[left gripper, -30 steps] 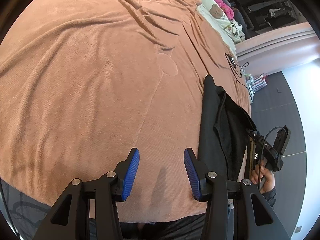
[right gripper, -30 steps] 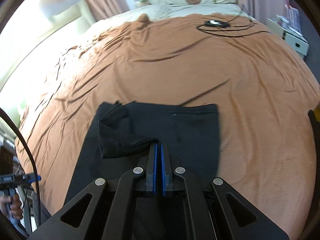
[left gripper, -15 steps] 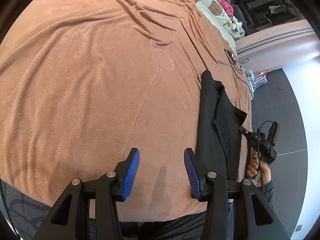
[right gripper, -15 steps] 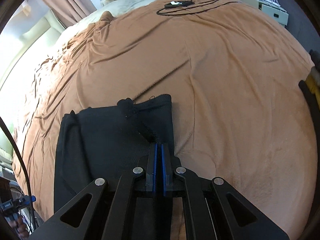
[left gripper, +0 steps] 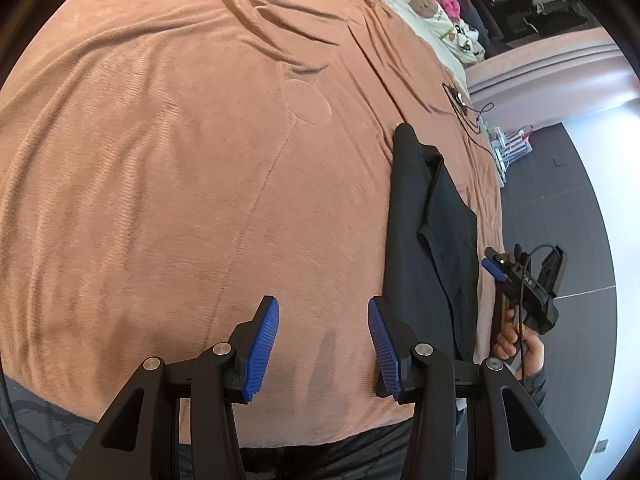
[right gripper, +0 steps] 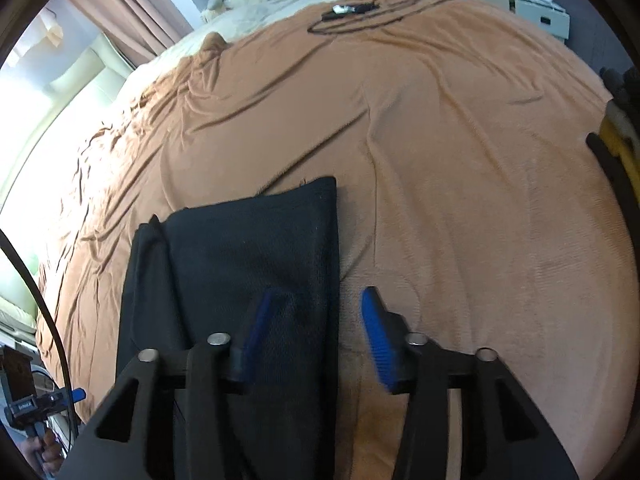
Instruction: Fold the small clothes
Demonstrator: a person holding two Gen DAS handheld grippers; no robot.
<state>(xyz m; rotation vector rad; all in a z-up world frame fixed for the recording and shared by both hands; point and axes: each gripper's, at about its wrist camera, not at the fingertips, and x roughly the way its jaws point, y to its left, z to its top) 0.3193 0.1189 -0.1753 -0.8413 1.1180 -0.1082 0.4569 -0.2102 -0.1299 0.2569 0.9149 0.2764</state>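
A second ago the right gripper was clamped on a raised flap of the black garment; now its jaws are opening, and the flap lies flat across the rest of the cloth, whose right edge runs between the jaws with neither pad pressing it. That fold looks laid, so the garment rests as a narrower panel on the brown bed. The left gripper hovers over bare blanket beside the garment, jaws parted and empty, unchanged.

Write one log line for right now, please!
right gripper: jaws opening, nothing pinched | left gripper: open, empty | folded black cloth garment: on brown blanket
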